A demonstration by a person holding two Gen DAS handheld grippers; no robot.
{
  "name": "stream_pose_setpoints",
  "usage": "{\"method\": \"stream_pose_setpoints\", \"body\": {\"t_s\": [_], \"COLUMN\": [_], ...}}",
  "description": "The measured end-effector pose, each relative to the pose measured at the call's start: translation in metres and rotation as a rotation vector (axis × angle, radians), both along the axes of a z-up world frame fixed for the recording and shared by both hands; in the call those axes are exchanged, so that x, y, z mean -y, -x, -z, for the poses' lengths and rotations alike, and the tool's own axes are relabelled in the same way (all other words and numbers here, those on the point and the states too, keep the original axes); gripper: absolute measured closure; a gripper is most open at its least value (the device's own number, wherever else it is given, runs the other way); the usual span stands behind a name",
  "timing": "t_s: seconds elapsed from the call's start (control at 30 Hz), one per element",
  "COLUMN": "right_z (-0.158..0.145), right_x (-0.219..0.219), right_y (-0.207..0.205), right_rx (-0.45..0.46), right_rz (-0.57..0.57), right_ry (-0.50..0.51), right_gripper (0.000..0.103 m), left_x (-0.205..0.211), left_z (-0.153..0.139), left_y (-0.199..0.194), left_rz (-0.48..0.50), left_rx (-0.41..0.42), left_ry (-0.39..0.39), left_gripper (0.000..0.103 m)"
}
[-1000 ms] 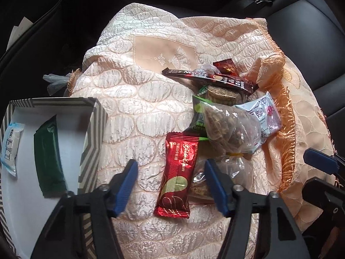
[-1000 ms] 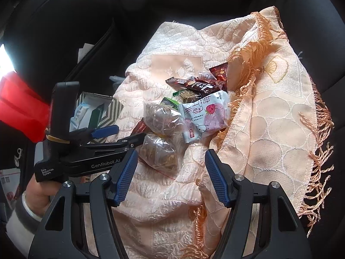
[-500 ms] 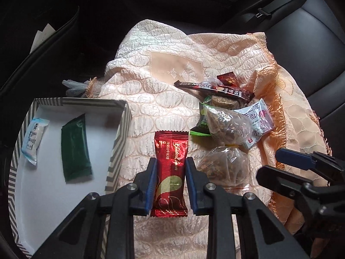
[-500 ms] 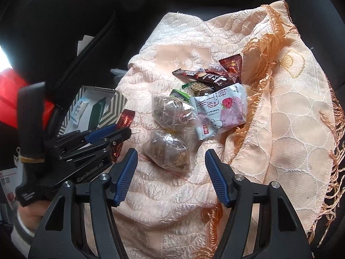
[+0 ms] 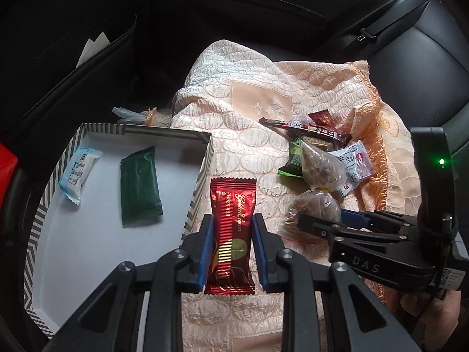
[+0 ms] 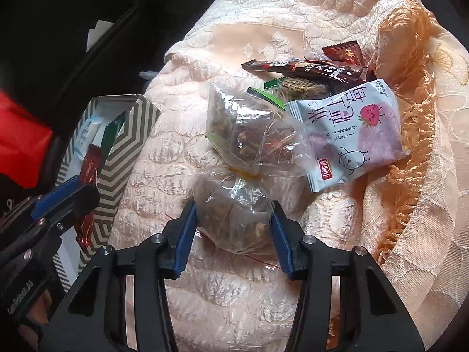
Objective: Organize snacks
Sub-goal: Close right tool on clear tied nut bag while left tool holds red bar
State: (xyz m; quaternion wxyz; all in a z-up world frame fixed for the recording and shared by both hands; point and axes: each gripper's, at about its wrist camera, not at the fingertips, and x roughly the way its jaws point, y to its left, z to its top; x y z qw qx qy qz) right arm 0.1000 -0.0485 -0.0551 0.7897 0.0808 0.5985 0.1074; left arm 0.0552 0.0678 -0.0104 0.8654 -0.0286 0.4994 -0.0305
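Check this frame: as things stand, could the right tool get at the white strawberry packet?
Probably not directly. The right tool is closing around the nearer clear bag, which lies between its pads. The white strawberry packet lies beyond, its left edge tucked under a second clear bag; its right side is uncovered.

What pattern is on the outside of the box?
Grey and white chevron stripes on the box; clearest in the right wrist view.

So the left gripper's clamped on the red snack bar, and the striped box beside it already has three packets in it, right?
Not quite. The striped box holds two packets, not three: a pale blue packet and a dark green packet, as the left wrist view shows. The rest stands: the left gripper is clamped on the red snack bar beside the box.
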Motion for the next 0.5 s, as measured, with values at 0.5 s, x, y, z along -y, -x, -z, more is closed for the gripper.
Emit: {"method": "stream_pose_setpoints", "body": {"t_s": [0.5], "right_z": [-0.058], "right_x": [0.0], "right_y": [0.027], "right_rx": [0.137], "right_rz": [-0.086], "right_ry": [0.026], "right_gripper": [0.064], "left_x": [-0.007], "left_z": [-0.006], "left_y": [0.012], "left_rz": [-0.031], "left_rx": [0.023], "left_ry": [-0.019], "left_gripper": [0.075]}}
